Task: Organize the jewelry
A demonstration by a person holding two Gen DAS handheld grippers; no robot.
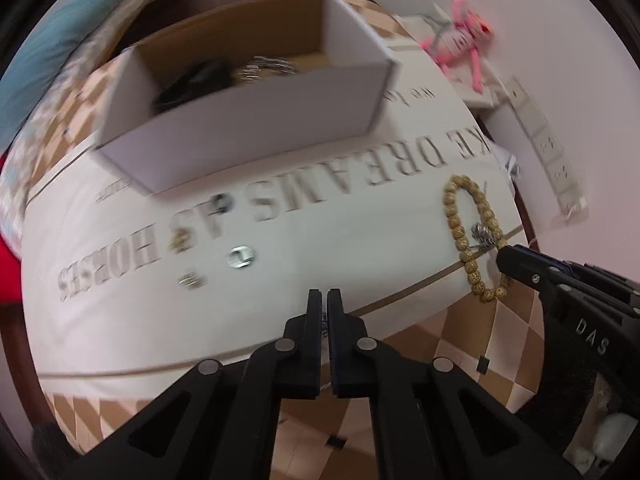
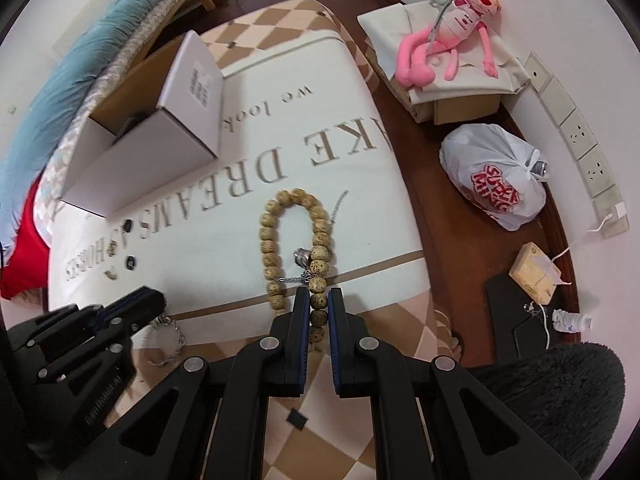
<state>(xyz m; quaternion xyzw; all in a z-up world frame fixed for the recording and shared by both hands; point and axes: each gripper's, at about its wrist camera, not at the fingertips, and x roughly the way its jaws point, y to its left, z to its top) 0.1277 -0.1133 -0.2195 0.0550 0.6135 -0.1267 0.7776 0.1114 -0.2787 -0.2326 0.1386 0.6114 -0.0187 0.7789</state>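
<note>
A tan wooden bead bracelet (image 2: 316,236) lies on the white lettered cloth (image 2: 360,160). My right gripper (image 2: 319,300) is shut on the bracelet's near beads; a small silver charm and chain (image 2: 302,258) lie against it. The bracelet also shows in the left wrist view (image 1: 460,228) with my right gripper (image 1: 505,254) at its near end. My left gripper (image 1: 324,300) is shut on a thin silver chain, which dangles below it in the right wrist view (image 2: 168,332). A white cardboard box (image 1: 240,128) holds dark and silver jewelry (image 1: 264,66). Small rings (image 1: 240,258) lie on the cloth.
Small dark rings (image 2: 130,262) lie near the lettering. A pink plush toy (image 2: 452,44) rests on a covered carton. A white plastic bag (image 2: 496,184), a tissue box (image 2: 534,274) and a bottle (image 2: 570,320) are on the floor at right. Bedding (image 2: 80,72) is at left.
</note>
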